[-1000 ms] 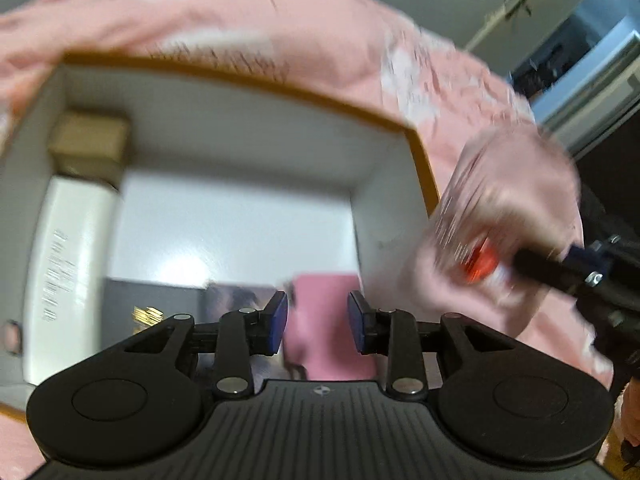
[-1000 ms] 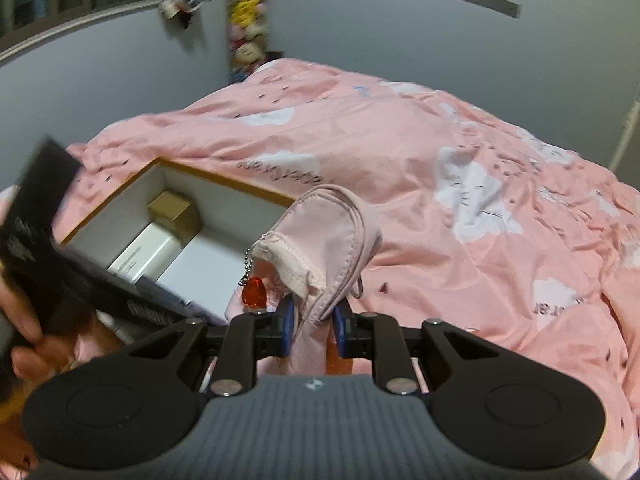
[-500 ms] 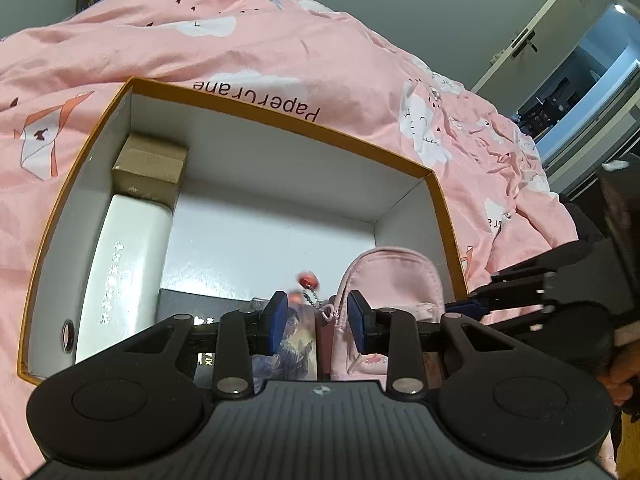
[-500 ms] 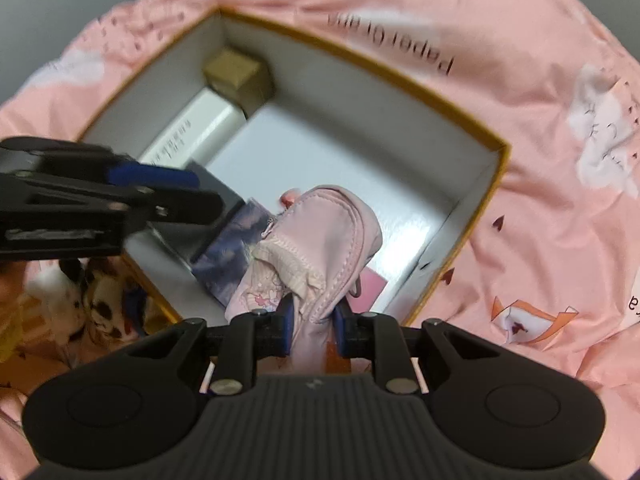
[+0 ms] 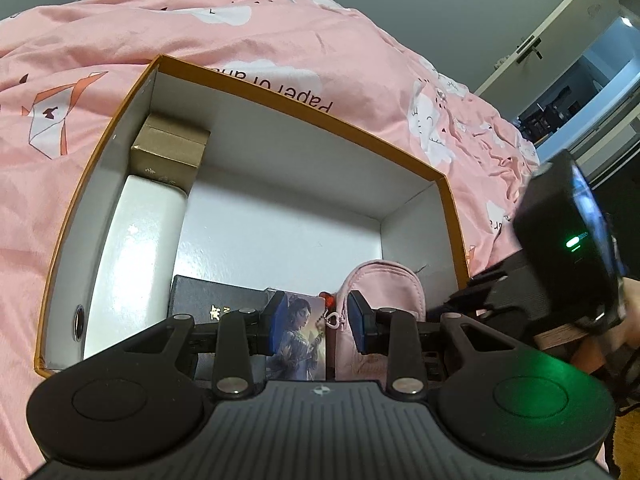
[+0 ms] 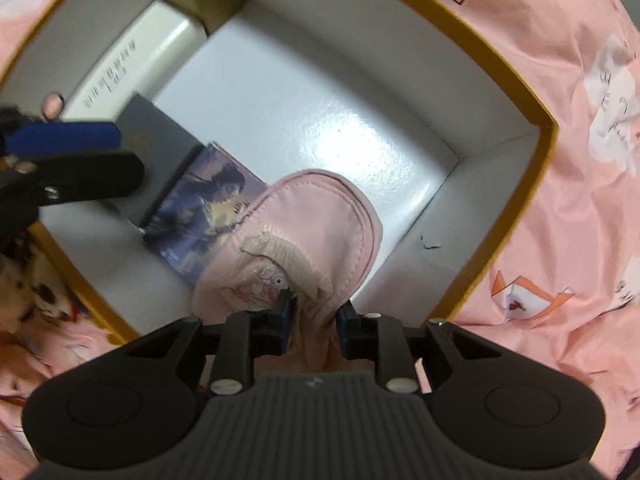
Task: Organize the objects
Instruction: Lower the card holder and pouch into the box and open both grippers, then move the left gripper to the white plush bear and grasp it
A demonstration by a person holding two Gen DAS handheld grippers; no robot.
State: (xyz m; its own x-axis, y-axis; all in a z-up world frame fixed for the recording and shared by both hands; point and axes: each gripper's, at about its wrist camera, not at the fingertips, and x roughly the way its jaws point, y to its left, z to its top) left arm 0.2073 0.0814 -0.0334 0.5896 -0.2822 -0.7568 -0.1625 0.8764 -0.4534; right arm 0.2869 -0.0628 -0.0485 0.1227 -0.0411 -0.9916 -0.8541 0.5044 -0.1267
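An open box with an orange rim [image 5: 304,102] and white inside lies on the pink bedcover. My right gripper [image 6: 314,314] is shut on a pink pouch [image 6: 320,224] and holds it low inside the box's near right corner. The pouch also shows in the left wrist view [image 5: 380,284]. My left gripper [image 5: 316,316] is open and empty, hovering over the box's near edge above an illustrated card [image 5: 300,332]. The card [image 6: 200,216] lies beside the pouch.
Inside the box lie a long white box [image 5: 136,248], a small gold box [image 5: 170,146] and a dark box [image 5: 212,300]. The pink bedcover [image 5: 240,20] surrounds the box. A plush toy [image 6: 24,292] lies near the box's corner.
My right gripper has carried the pouch from above the bed down into the box. My left gripper has pulled back a little and stays open.
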